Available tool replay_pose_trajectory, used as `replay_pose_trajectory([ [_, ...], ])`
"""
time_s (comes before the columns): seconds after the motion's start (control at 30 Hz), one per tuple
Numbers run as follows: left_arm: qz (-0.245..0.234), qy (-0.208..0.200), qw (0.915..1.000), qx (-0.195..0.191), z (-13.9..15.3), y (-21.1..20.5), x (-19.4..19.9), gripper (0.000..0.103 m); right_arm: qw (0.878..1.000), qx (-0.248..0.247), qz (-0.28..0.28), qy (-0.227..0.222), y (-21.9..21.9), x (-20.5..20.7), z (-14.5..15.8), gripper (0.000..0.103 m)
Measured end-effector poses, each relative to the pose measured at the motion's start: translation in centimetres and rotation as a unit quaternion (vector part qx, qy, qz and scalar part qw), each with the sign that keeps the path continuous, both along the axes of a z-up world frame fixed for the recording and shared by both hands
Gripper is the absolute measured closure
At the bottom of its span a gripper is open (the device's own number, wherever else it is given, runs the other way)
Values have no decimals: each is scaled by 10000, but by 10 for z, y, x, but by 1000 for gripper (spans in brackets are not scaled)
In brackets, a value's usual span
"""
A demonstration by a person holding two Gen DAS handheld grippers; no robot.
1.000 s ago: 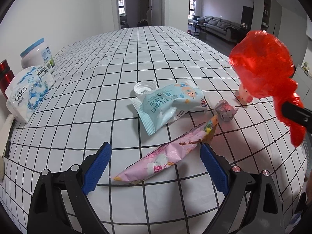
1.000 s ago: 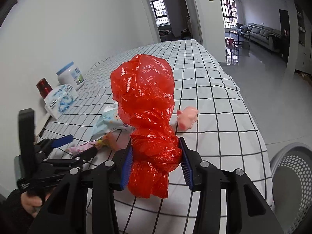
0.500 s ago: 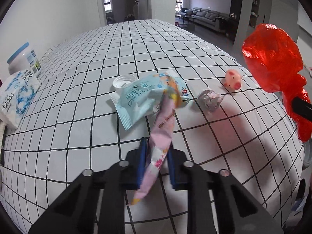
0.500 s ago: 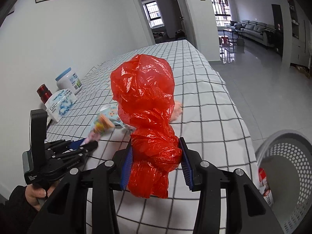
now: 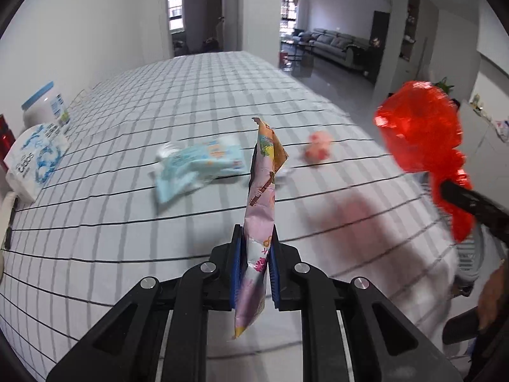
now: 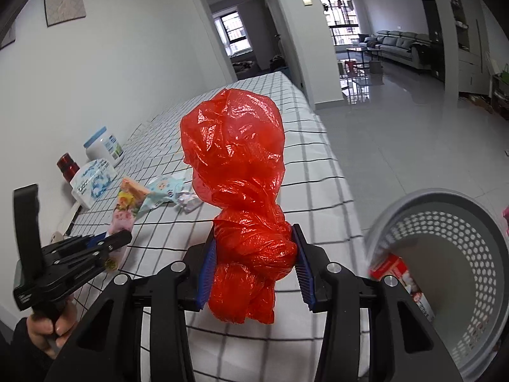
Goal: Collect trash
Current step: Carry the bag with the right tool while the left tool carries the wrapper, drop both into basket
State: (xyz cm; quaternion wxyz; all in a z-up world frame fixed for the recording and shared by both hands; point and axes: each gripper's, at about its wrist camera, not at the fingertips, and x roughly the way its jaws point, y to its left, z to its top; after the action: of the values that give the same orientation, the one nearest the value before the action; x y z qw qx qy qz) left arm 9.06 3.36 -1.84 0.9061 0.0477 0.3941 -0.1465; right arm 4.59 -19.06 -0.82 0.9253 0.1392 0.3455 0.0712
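White tissue pack (image 5: 33, 159) lettered "Cidos", beside blue-lidded jar (image 5: 46, 108).

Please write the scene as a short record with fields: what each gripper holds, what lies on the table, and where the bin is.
left gripper: shut on pink wrapper, lifted off the table
right gripper: shut on red bag
table: blue packet, pig toy, crumpled wrapper
by the wall: tissue pack, white jar, red bottle
bin: on the floor beside the table, some trash inside
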Motion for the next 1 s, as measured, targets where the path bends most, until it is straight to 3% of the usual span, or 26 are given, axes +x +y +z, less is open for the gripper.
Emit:
replay_pose_trajectory([
  [0.23,-435,-169,9985,-284,17,-76,-27,88,9988,47,-486,11,-56,-31,-8,61],
  [0.43,-689,-10,9965,-476,9,-134,-39,88,9939,-64,-1093,119,-110,-63,-20,61],
  [0.67,-1227,306,9913,-355,-11,-206,-46,88,9870,-42,-1579,309,-161,-93,-36,61],
  [1.0,-1550,523,9864,-183,-31,-257,-47,88,9819,68,-1773,656,-189,-95,-57,61],
])
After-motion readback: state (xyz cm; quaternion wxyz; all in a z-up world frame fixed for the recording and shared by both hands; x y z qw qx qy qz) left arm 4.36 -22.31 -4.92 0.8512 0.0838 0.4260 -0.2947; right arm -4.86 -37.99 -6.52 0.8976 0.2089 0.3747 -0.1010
